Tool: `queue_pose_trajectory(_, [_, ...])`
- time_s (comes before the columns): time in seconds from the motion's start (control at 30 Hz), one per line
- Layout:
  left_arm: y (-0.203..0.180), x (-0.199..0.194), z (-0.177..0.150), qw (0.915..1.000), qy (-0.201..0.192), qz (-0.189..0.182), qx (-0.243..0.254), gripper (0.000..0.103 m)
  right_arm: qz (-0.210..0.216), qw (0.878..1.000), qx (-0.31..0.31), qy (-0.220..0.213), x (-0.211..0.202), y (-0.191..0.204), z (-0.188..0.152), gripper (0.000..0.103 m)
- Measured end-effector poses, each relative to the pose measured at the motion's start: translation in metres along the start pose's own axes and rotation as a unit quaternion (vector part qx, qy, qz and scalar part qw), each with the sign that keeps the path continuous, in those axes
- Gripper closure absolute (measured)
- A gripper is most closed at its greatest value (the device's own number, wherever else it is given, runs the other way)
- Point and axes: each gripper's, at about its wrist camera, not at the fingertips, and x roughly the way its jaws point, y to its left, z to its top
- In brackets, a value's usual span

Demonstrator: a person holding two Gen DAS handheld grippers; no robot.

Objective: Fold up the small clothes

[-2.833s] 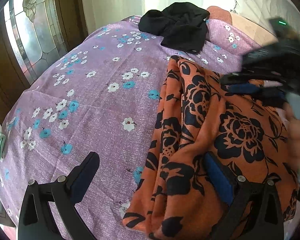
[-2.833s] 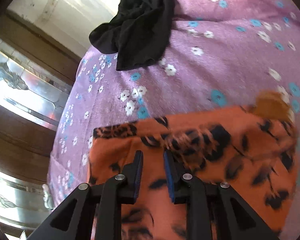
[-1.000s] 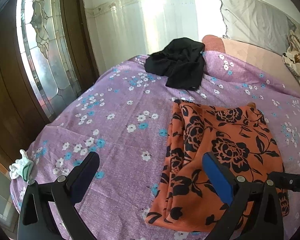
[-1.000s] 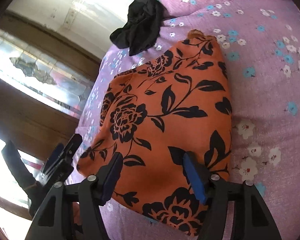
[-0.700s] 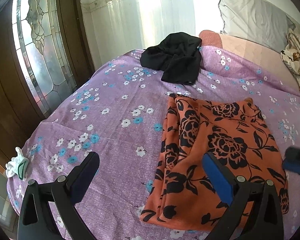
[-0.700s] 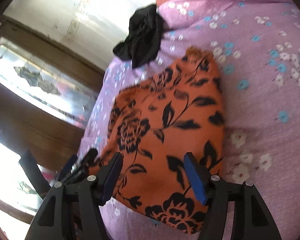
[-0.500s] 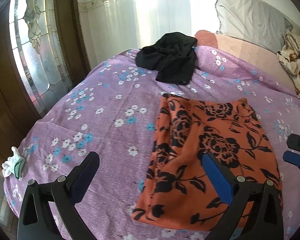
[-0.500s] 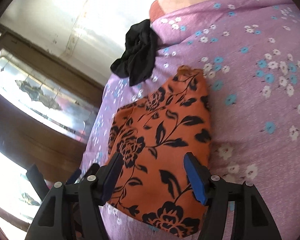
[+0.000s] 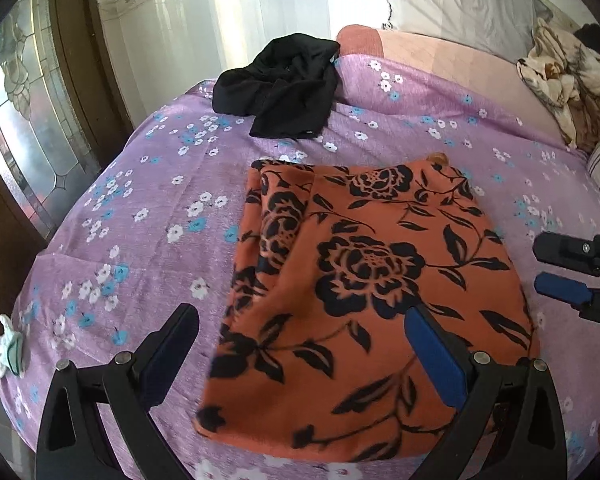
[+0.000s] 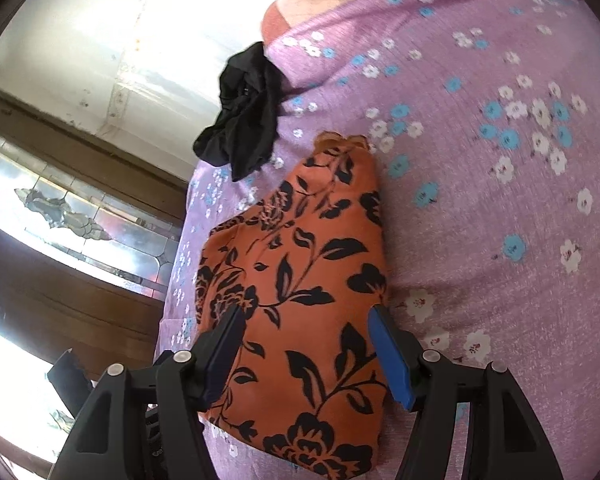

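We see the orange cloth garment with its black rose-and-leaf print (image 9: pixel 364 280) lying folded into a rough rectangle on the bed's purple sheet scattered with small white and blue flowers (image 9: pixel 148 216), its layered edge showing along the left side in the left wrist view and a small tan tip poking out at the far corner. Our left tool (image 9: pixel 300 344) hangs above the near end of the garment with its jaws spread wide and nothing between the pads, one blue pad over the orange cloth and the other over the sheet beside it. Our right tool (image 10: pixel 306 354) is likewise released, jaws apart, hovering over the garment's near right end; it also shows at the right edge of the left wrist view, just beside the garment. Beyond the orange piece, well apart from it, a crumpled black cloth garment (image 9: pixel 280 84) sits near the head of the bed, by a peach-coloured bolster (image 9: pixel 440 52). A grey pillow (image 9: pixel 460 4) leans behind that, and a small white and green object (image 9: pixel 8 352) rests at the sheet's left edge beside the leaded glass door (image 9: pixel 24 128)
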Motion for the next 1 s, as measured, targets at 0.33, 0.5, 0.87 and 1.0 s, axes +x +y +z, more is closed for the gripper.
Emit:
queue_pose_trajectory(0.33, [0.098, 0.043, 0.012, 0.9873, 0.071, -0.036, -0.138, 0.0, 0.013, 0.999, 0.044, 0.012, 0.007, -0.016, 0.004, 0.033])
queue_pose_trajectory(0.5, [0.112, 0.049, 0.009, 0.9797, 0.079, -0.055, -0.176, 0.0, 0.012, 0.998, 0.061, 0.011, 0.007, -0.023, 0.006, 0.032])
queue_pose_trajectory(0.87, [0.081, 0.011, 0.027, 0.9945, -0.016, 0.041, -0.095, 0.0, 0.001, 0.999, 0.044, 0.01, 0.01, -0.017, 0.004, 0.032])
queue_pose_trajectory(1.0, [0.082, -0.005, 0.027, 0.9906, -0.055, 0.097, -0.079, 0.0, -0.01, 1.0, 0.027, 0.01, 0.011, -0.012, 0.003, 0.032])
